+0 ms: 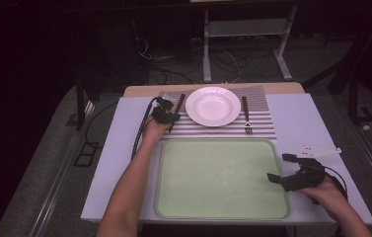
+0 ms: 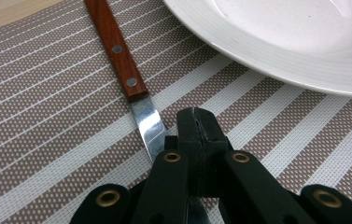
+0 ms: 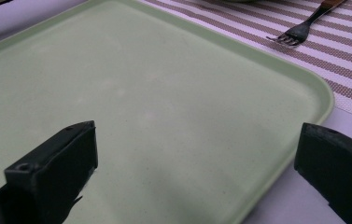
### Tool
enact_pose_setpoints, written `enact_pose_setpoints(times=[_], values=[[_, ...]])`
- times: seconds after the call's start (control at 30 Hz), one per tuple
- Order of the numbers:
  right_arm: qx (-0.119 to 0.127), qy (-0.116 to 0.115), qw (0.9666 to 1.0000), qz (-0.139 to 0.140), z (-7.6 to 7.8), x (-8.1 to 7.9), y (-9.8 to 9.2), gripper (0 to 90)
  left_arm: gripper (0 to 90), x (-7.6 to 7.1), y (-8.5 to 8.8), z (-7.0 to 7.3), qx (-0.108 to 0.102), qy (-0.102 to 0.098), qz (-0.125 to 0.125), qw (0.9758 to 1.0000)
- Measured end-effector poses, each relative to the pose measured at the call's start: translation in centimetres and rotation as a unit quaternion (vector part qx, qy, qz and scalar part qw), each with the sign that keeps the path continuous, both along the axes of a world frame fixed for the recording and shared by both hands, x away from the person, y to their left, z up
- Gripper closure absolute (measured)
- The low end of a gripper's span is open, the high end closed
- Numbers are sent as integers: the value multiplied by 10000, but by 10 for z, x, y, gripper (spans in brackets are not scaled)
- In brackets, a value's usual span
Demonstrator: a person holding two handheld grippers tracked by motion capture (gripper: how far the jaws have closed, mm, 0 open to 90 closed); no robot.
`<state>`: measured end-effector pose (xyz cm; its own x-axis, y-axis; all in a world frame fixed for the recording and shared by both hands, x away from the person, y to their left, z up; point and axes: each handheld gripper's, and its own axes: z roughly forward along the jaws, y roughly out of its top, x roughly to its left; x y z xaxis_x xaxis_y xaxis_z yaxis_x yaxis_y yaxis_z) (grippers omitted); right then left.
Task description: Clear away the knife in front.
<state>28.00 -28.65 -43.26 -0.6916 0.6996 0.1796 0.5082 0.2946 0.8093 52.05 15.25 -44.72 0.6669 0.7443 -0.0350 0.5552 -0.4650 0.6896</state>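
Your left gripper point(image 2: 196, 122) is closed tight beside the knife point(image 2: 131, 84), its jaws over the blade, left of the plate point(image 1: 213, 106); whether they pinch it you can't tell. Lift carelessly and the thin blade could slip out and knock the plate, while your right gripper point(image 1: 284, 170) waits open over the tray point(image 1: 223, 207)

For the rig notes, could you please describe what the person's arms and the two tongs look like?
Both forearms are bare, with no sleeves. The left tongs are black, with brass-coloured rivets at the links in the left gripper view, and trail a black cable. The right tongs are black too, with blocky jaws, a pale three-cornered plate on top and a black cable.
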Motion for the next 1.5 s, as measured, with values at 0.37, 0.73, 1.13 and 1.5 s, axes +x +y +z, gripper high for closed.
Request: enact_pose_setpoints(times=[0.37,0.73,1.13,1.5], values=[[1,5,10000,-5,0,0,0,0,894,1,10,2,9,4,141,9999],[-7,5,10000,6,0,0,0,0,893,3,17,1,-2,36,228,9997],[4,-1,10000,-15,0,-1,-1,0,740,11,9,21,-147,-246,210,9994],[60,6,10000,-39,0,-1,-3,0,689,33,6,18,-265,-175,395,9987]])
